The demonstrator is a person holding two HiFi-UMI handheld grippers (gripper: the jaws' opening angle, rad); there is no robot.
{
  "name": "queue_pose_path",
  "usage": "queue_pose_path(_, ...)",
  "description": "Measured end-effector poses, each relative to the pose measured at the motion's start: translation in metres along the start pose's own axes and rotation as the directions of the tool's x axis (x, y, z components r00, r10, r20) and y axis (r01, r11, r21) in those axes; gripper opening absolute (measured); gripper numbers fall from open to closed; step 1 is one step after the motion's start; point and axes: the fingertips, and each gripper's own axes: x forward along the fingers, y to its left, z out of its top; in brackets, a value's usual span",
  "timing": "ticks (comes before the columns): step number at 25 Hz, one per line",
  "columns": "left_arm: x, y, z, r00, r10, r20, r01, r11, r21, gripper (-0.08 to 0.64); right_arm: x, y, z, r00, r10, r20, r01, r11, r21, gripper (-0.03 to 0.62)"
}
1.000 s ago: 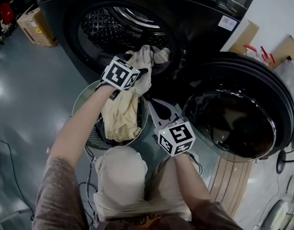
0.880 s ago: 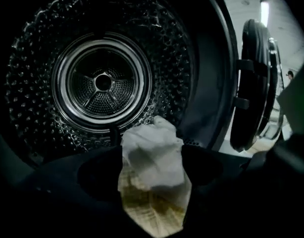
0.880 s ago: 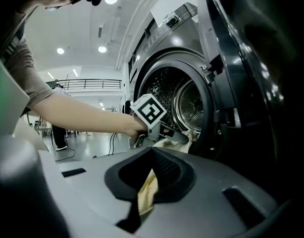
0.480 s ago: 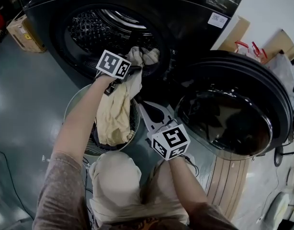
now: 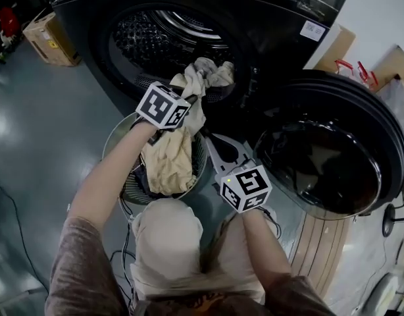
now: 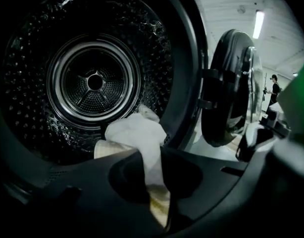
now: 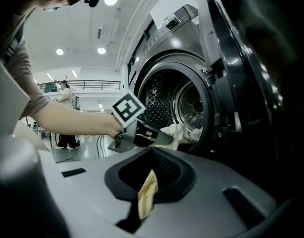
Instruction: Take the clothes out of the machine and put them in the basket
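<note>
The left gripper (image 6: 151, 182) has just been closing its jaws, and they now pinch a pale cloth (image 6: 137, 135) between them. That cloth rises out of the jaw seam and lies bunched on the lip of the drum (image 6: 95, 81). The rest of the drum that shows is bare metal.

In the head view the left marker cube (image 5: 164, 105) sits just in front of the machine (image 5: 268, 18), over the far rim of the basket (image 5: 112, 137). Pale cloth runs from the drum lip past this cube and hangs down into the basket. Its lower part already lies inside the basket, and its upper part is in the drum mouth.

The right gripper (image 7: 144, 192) has its jaws together. A thin yellowish strip shows in the seam, and I cannot tell whether it is pad or fabric. This gripper points at the drum mouth, with the left gripper and the bunched cloth ahead of it. Its cube (image 5: 245, 187) sits below the drum opening, between the basket and the open door (image 5: 333, 157).

The basket stands on the grey floor (image 5: 44, 124) right before the machine. A cardboard box (image 5: 50, 37) stands well off to the left.
</note>
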Motion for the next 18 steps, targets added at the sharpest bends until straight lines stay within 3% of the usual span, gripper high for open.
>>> queue_pose_path(11, -0.116, -0.039, -0.053, 1.0, 0.012, -0.022, -0.014, 0.998, -0.059, 0.032, 0.005, -0.003, -0.002, 1.0, 0.018, 0.012, -0.019, 0.999, 0.035, -0.002)
queue_pose_path(18, -0.161, -0.069, -0.084, 0.997, 0.002, -0.073, -0.009, 0.996, -0.086, 0.034, 0.012, 0.003, -0.003, 0.999, 0.039, 0.019, -0.04, 0.998, 0.045, -0.002)
